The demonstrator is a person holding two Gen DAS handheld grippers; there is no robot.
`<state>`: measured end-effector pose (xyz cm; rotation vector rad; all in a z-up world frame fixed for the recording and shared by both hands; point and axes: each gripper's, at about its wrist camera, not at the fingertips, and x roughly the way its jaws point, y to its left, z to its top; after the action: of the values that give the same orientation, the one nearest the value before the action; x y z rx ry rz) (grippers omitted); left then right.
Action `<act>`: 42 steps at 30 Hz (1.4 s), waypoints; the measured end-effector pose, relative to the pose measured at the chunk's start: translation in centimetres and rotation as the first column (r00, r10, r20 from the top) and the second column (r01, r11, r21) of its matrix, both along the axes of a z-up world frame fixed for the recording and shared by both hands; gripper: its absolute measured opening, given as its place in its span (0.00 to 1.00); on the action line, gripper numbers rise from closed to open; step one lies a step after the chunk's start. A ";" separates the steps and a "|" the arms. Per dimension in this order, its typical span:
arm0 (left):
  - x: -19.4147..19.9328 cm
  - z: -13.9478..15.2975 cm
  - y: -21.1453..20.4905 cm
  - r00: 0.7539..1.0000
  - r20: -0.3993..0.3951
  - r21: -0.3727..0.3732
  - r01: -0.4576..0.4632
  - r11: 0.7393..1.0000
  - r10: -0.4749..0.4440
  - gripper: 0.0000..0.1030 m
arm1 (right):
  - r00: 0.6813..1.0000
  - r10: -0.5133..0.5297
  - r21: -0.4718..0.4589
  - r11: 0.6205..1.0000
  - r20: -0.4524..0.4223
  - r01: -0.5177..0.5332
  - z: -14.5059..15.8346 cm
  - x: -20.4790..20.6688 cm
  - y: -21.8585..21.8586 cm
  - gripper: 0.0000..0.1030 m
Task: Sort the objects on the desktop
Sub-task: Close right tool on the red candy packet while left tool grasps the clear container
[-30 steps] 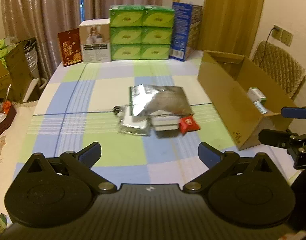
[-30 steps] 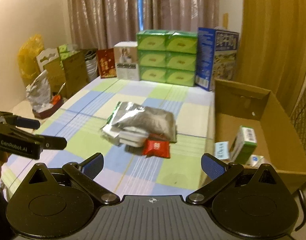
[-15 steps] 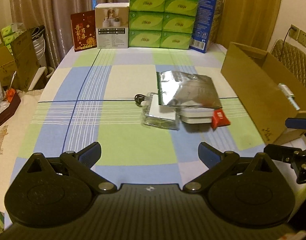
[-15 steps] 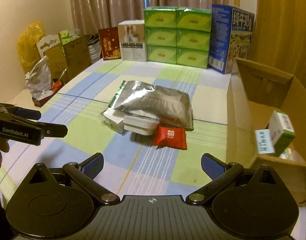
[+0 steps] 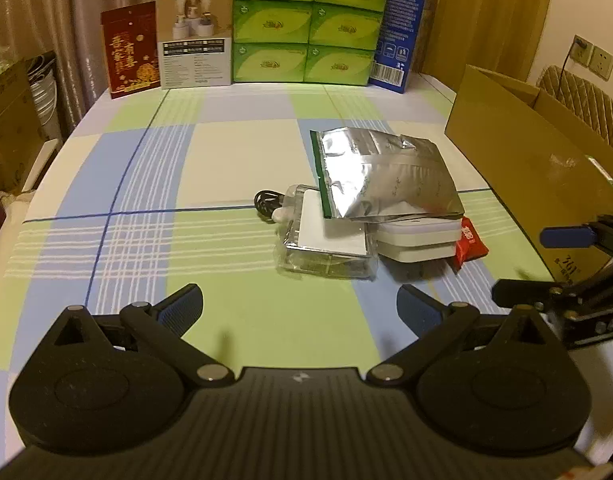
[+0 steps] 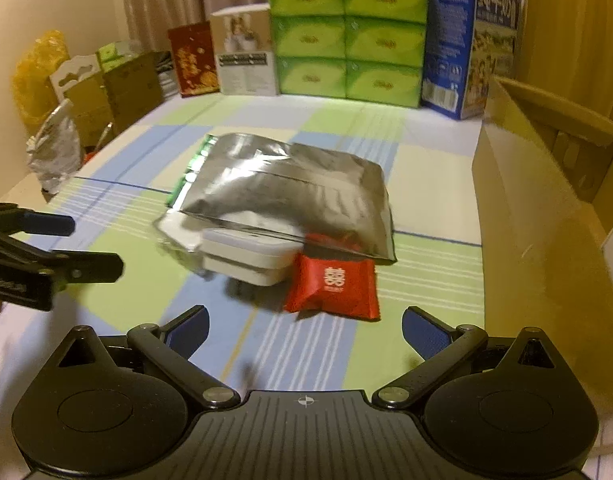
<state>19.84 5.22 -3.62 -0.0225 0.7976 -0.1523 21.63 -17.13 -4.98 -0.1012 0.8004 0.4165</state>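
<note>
Both claws gape empty before the silver pouch [image 5: 382, 176] pile

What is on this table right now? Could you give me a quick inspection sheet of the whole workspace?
Surface: checked tablecloth in green, blue and cream.
Job's things: silver foil bag lying on top of a white box and a clear packet; red packet beside the white box, partly under the bag.
Clutter: green boxes, blue carton, white carton and red card along the far edge.
Grippers: left gripper and right gripper both open, holding nothing.
Cables: black cord coiled beside the clear packet.
Surroundings: open cardboard box at the right, curtains behind.
</note>
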 end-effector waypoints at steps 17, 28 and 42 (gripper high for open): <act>5.5 -1.9 -2.2 0.989 0.011 0.096 0.145 0.985 -0.146 0.93 | 0.999 0.010 -0.029 1.000 -0.044 -0.011 -2.0 3.9 0.5 0.84; 7.3 -3.5 -3.2 0.985 -0.025 0.087 0.170 0.982 -0.168 0.87 | 0.998 -0.032 -0.035 0.999 -0.058 0.030 -2.6 5.4 0.1 0.83; 7.6 -4.0 -3.6 0.989 -0.021 0.064 0.148 0.987 -0.147 0.76 | 0.996 -0.055 -0.039 0.998 -0.073 0.052 -2.5 5.7 -0.2 0.54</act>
<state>27.48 1.59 -7.58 0.0979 0.8200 -0.2662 27.32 -17.32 -7.47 -0.0992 0.8826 0.3561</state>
